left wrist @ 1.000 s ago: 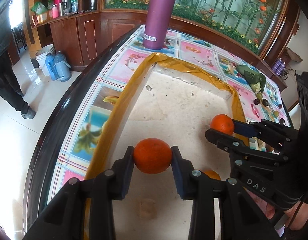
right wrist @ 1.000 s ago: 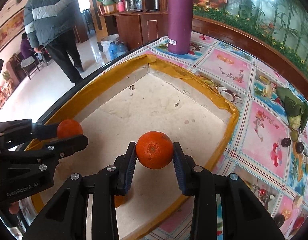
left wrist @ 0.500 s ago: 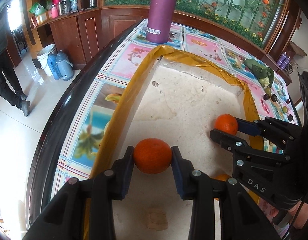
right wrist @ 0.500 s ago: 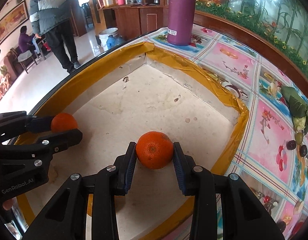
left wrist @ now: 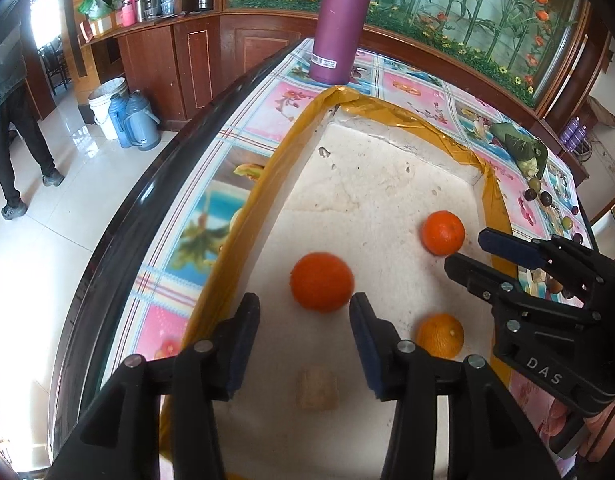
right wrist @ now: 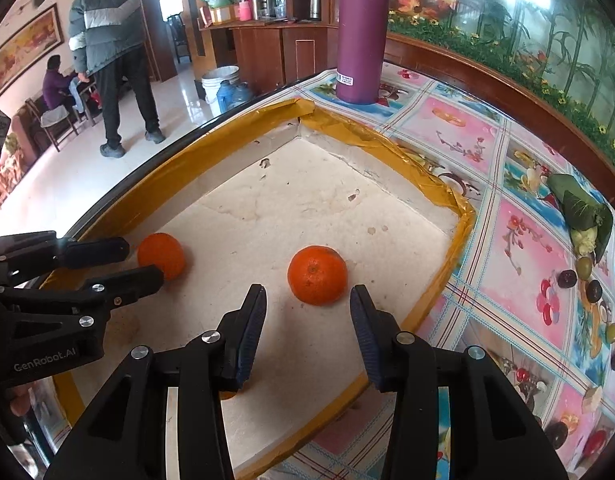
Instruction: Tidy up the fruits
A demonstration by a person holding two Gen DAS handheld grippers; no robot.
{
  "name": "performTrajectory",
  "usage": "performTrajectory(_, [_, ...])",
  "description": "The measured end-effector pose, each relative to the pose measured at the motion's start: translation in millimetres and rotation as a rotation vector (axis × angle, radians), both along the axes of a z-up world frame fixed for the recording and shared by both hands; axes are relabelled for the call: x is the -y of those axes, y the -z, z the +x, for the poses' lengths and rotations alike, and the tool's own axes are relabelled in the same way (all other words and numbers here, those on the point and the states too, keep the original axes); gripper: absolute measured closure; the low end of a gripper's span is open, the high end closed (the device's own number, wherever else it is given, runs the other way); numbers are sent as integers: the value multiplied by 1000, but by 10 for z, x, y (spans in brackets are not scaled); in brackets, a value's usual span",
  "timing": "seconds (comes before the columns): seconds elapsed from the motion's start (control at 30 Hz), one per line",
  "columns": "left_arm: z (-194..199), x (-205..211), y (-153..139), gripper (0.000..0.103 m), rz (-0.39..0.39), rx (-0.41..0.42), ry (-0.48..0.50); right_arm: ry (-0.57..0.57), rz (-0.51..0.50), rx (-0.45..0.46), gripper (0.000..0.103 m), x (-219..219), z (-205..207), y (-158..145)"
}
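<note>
A white tray with a yellow taped rim (left wrist: 267, 168) (right wrist: 387, 140) lies on the table. My left gripper (left wrist: 305, 320) is open and its jaws are still opening. One orange (left wrist: 321, 282) lies on the tray floor just ahead of its fingertips, free of the pads. My right gripper (right wrist: 307, 300) is also opening, and a second orange (right wrist: 317, 275) rests on the floor beyond its tips, untouched. Each view shows the other gripper (left wrist: 467, 250) (right wrist: 141, 262) beside its orange (left wrist: 443, 233) (right wrist: 162, 255). A third orange (left wrist: 440, 335) lies nearer in the tray.
A tall purple bottle (left wrist: 343, 24) (right wrist: 361, 32) stands beyond the tray's far corner. A green leaf bundle (right wrist: 583, 208) and small dark and green fruits (right wrist: 587, 272) lie on the patterned cloth to the right. A person (right wrist: 111, 52) stands on the floor past the table's dark edge.
Both grippers have opened and let go of their oranges, which now rest on the tray floor just ahead of the fingertips.
</note>
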State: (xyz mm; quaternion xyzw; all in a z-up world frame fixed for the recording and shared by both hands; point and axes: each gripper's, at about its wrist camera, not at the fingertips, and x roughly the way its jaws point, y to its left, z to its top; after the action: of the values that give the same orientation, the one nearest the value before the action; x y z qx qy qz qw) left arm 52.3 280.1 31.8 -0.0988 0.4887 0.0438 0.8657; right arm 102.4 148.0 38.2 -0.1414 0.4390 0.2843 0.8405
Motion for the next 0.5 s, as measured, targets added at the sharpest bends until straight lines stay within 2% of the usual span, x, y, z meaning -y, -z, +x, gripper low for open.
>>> performTrajectory(0.17, [-233, 75, -121, 41, 44, 36, -20, -22, 15, 38, 60, 85, -191, -136])
performTrajectory(0.23, [-330, 107, -165, 39, 56, 48, -29, -28, 18, 50, 57, 147, -287, -178])
performTrajectory(0.5, [-658, 310, -301, 27, 45, 95, -52, -26, 43, 39, 53, 520, -619, -231])
